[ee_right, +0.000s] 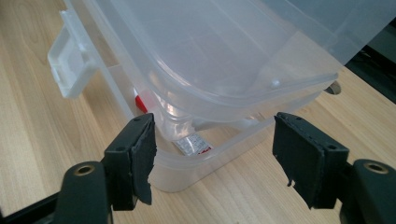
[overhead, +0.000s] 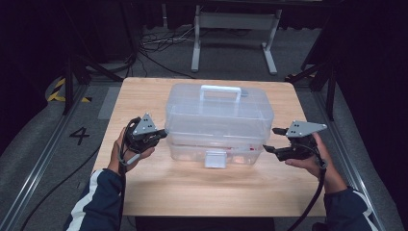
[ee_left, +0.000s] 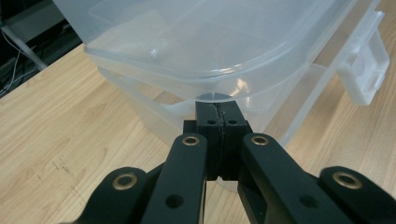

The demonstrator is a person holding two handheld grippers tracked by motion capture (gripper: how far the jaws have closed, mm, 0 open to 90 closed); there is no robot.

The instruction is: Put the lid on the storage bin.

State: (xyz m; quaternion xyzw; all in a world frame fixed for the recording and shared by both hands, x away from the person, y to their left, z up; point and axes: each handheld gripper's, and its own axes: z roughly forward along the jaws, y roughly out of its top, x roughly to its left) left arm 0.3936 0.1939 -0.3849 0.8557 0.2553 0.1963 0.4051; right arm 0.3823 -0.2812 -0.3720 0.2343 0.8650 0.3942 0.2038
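Note:
A clear plastic storage box (overhead: 219, 120) with a white handle (overhead: 220, 91) on its lid stands in the middle of the wooden table (overhead: 192, 187). Its white latch (overhead: 215, 159) hangs on the near side. My left gripper (overhead: 163, 134) is at the box's left near corner. In the left gripper view its jaws (ee_left: 219, 112) are shut together, tips just under the lid's rim, nothing between them. My right gripper (overhead: 270, 139) stands open at the right near corner. The box's corner (ee_right: 196, 163) lies ahead between the wide-apart pads (ee_right: 140, 154). A red item (ee_right: 140, 103) and a small packet (ee_right: 191, 144) show through the wall.
Bare wood runs along the table's near edge in front of the box. Beyond the far edge stand a white metal frame (overhead: 235, 29) and loose cables (overhead: 159, 43) on the grey floor. A painted 4 (overhead: 79, 135) marks the floor at left.

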